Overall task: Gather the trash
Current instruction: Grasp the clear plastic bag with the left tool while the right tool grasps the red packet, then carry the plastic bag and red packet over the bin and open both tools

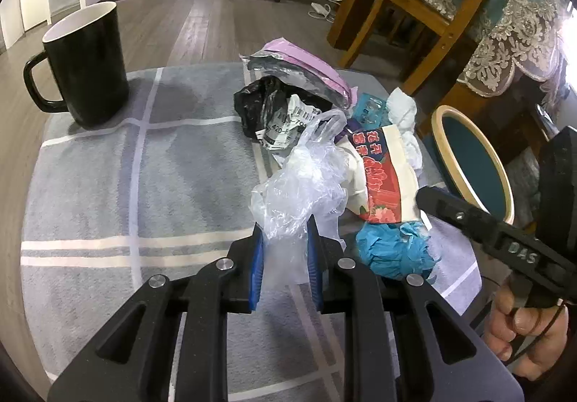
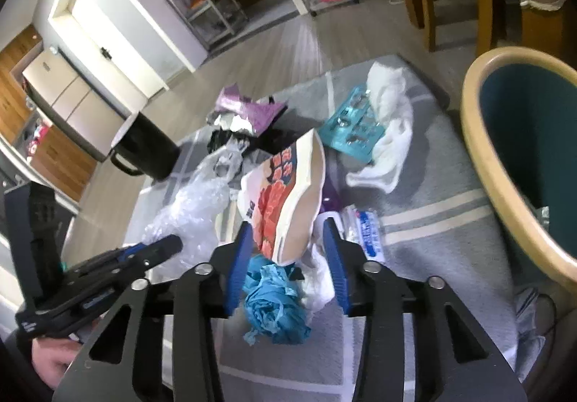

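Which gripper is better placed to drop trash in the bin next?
Left. The left gripper looks shut on the clear plastic bag; the right gripper, though nearer the green bin, only straddles the printed packet.

bin (image 2: pixel 483 157) cropped, mug (image 2: pixel 151 153) blurred

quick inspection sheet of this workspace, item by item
surface: grey plaid tablecloth on a small table.
job's things: clear plastic bag, red printed bag, blue crumpled paper, white tissue, teal blister pack, purple wrapper, black bag; teal bin beside the table.
clutter: black mug.
grippers: left gripper shut on the clear plastic bag; right gripper open around the red printed bag's lower end.
cables: white cord on the floor.
surroundings: wooden chair, lace cloth, metal shelves.
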Demonstrator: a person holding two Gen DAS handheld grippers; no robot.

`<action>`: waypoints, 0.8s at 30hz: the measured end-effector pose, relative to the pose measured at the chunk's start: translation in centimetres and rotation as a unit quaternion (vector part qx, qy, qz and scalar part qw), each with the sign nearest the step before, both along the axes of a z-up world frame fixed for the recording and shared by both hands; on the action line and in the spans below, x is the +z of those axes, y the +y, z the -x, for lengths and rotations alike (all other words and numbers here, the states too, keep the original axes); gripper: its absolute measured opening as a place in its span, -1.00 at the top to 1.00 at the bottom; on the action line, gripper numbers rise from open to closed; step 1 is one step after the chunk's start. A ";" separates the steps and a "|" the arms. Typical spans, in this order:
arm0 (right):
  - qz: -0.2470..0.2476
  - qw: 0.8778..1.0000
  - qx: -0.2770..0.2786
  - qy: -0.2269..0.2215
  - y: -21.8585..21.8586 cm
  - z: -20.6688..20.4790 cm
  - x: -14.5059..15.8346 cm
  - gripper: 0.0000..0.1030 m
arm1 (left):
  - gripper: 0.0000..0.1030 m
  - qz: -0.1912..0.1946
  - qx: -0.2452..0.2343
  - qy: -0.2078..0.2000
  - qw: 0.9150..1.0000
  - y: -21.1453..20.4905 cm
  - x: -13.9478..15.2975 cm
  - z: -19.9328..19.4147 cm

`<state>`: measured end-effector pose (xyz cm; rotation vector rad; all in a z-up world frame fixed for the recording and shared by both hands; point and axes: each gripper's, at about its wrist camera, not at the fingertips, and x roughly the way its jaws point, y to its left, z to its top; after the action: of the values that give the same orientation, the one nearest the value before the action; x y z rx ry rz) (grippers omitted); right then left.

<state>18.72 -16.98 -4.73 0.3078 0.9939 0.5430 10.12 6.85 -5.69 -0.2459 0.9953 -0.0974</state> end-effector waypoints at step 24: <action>-0.023 0.999 0.015 -0.027 0.2 0.9 1.5 0.93 | 0.61 0.019 0.032 -0.052 0.998 0.5 2.7 0.3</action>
<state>17.79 -16.79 -3.20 0.3188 0.9361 0.5985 9.86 7.33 -3.03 -0.3033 0.8814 -0.0702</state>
